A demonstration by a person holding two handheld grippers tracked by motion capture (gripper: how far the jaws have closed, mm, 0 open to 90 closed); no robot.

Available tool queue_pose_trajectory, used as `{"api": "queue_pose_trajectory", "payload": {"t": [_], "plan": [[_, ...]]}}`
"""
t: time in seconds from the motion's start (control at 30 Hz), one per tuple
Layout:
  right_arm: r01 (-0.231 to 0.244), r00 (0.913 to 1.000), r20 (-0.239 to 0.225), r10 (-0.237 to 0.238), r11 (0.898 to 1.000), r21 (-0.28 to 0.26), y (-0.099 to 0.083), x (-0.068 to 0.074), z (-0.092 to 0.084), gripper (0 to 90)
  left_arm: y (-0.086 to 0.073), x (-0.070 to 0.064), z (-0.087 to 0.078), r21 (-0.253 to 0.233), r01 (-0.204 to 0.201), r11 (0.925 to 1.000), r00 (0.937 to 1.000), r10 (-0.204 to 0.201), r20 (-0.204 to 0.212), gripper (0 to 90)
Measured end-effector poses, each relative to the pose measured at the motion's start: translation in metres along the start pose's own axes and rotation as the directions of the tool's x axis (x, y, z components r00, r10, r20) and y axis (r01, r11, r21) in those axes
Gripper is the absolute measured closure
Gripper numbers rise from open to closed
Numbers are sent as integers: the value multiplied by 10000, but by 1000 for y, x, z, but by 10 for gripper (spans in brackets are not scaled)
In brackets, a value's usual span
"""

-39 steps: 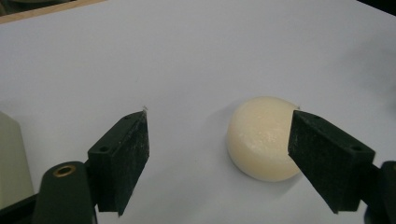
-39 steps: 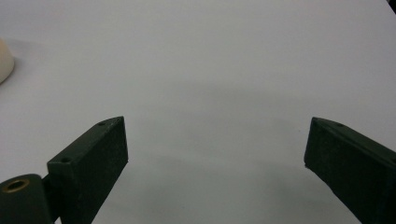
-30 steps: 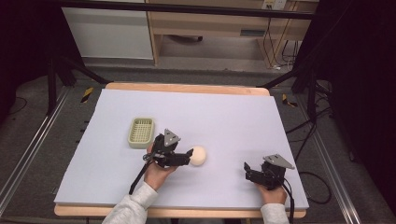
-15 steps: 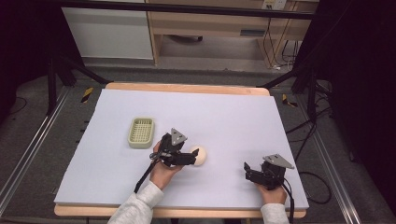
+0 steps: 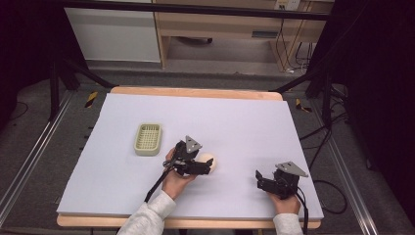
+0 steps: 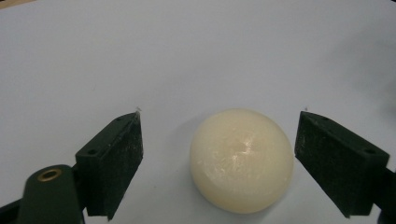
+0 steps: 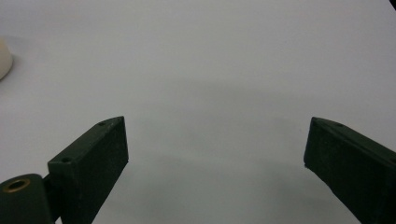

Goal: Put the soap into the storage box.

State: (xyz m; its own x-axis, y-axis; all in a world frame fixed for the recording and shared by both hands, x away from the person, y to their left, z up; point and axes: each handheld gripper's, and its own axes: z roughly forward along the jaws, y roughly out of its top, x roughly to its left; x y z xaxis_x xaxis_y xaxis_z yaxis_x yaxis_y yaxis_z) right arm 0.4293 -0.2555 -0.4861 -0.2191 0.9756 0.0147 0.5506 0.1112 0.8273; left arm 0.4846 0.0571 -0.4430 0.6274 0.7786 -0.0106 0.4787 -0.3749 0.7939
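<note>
Right gripper [image 5: 259, 178]: near edge of the table, resting low on the lilac mat [image 5: 244, 122]. Jaws spread wide, nothing between them; in the right gripper view there is bare mat between them and a sliver of the cream thing at the far left.

Left gripper [image 5: 209, 166]: jaws wide apart, straddling a round cream soap bar [image 6: 242, 159]. In the left gripper view the bar sits on the mat between the two jaws, nearer the right-hand one, neither touching it.

Soap bar, high view [image 5: 209, 160]: near the table's middle, just right of the left hand [image 5: 175, 180].

Handling, judged: domed, smooth, faintly glossy top; likely firm, light, and slick. Curved flanks could squirt out of flat jaws. Best hold looks low on the widest part, jaws centred either side, closed gently.

Farther left: pale green slotted soap dish [image 5: 148, 139], empty, well apart from the bar.
</note>
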Motion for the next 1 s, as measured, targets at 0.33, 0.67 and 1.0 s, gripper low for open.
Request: {"api": "queue_pose_trajectory", "payload": {"t": [0.33,0.67,1.0], "plan": [[-13,10000,1,13,10000,-4,0,0,0,68,-1,-2,6,103,-78,9999,9999,77,107,140],[-7,10000,-10,7,10000,9,0,0,0,68,-2,-5,12,243,-175,9996,9997,171,169,128],[-3,10000,-20,4,10000,41,0,0,0,68,-4,-7,20,456,-192,9988,9996,182,238,126]]}}
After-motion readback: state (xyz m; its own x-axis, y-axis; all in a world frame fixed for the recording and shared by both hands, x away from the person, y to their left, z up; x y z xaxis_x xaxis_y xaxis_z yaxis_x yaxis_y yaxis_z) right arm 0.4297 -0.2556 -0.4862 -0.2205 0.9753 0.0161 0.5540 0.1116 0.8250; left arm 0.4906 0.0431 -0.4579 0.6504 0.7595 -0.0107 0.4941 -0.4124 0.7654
